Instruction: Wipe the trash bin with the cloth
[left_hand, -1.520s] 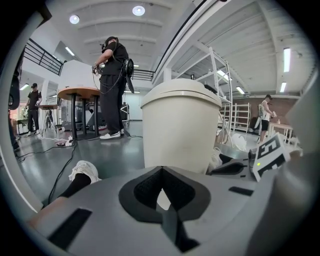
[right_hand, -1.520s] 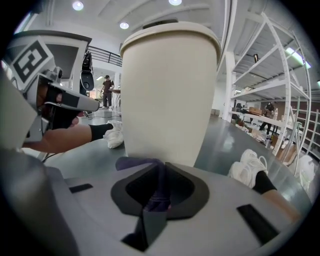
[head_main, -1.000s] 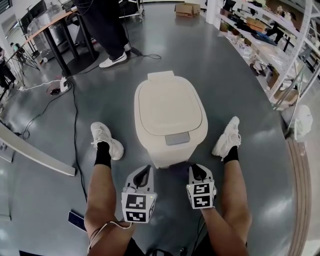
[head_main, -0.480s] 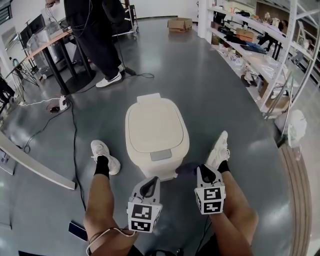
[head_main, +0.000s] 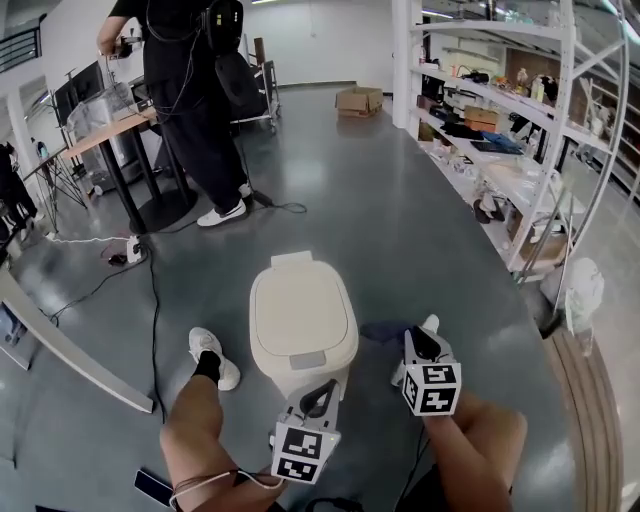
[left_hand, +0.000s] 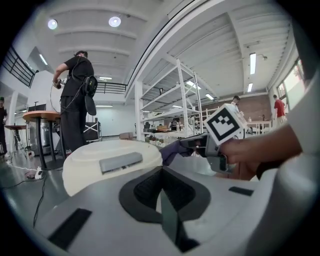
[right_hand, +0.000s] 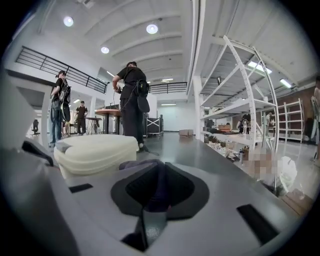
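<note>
A cream trash bin (head_main: 300, 322) with its lid closed stands on the grey floor between my feet. My right gripper (head_main: 420, 339) hangs beside the bin's right side, shut on a dark purple cloth (head_main: 384, 330) that sticks out toward the bin. In the right gripper view the cloth (right_hand: 151, 184) fills the gap of the right gripper (right_hand: 155, 194), with the bin (right_hand: 96, 152) to the left. My left gripper (head_main: 322, 393) is at the bin's near front, shut and empty. From the left gripper (left_hand: 161, 199), the bin's lid (left_hand: 110, 161) lies just ahead.
A person in black (head_main: 195, 100) stands at a table at the back left. Cables (head_main: 150, 290) and a power strip (head_main: 133, 250) lie on the floor to the left. Metal shelving (head_main: 520, 150) lines the right side. A cardboard box (head_main: 360, 100) sits far back.
The head view has lifted and pulled back, so the bin looks smaller and more of the room shows. The right gripper has come up beside the bin's right side, and the cloth now shows.
</note>
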